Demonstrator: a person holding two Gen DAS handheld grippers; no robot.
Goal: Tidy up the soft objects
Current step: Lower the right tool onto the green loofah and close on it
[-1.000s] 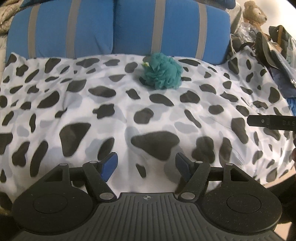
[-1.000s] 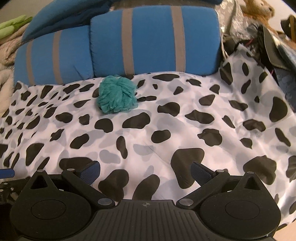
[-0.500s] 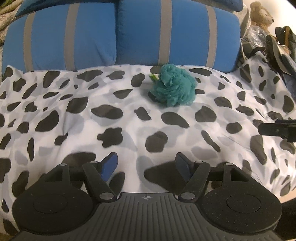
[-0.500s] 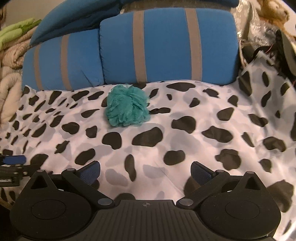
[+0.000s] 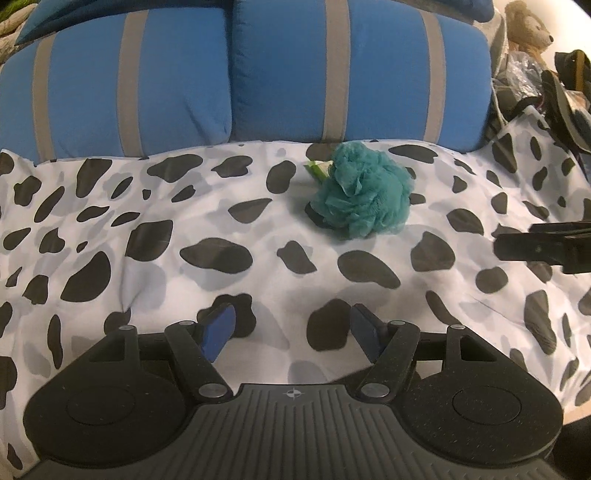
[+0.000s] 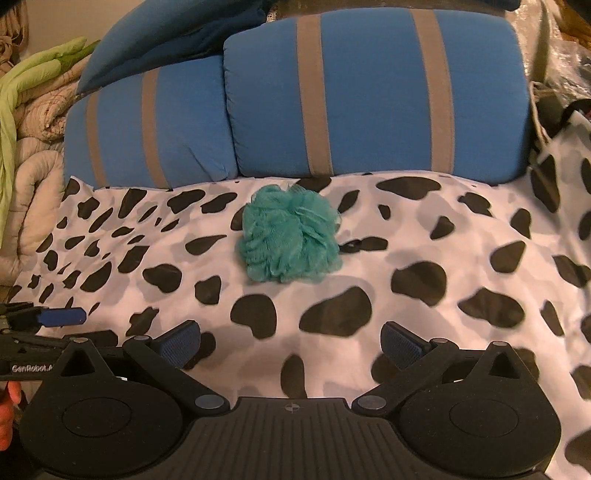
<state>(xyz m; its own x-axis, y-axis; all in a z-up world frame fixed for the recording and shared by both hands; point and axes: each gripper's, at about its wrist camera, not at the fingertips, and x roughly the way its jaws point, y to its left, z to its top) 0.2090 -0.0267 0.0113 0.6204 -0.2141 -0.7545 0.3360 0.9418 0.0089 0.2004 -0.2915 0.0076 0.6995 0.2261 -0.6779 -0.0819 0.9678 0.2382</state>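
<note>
A teal mesh bath pouf (image 5: 364,195) lies on a black-and-white cow-print cover (image 5: 147,229), close to the blue cushions. It also shows in the right wrist view (image 6: 290,236). My left gripper (image 5: 291,330) is open and empty, above the cover, well short of the pouf. My right gripper (image 6: 290,341) is open wider and empty, with the pouf straight ahead. The right gripper's finger pokes in at the right edge of the left wrist view (image 5: 543,247). The left gripper's blue pad shows at the left edge of the right wrist view (image 6: 61,316).
Two blue cushions with grey stripes (image 5: 236,74) stand behind the cover. A brown teddy bear (image 5: 526,27) and dark clutter (image 5: 561,96) sit at the back right. Folded beige and green quilts (image 6: 26,122) are piled at the left.
Both grippers have pulled back and tilted up, so the pouf and cushions sit lower in each view. Both grippers stay open and empty. The pouf has not moved.
</note>
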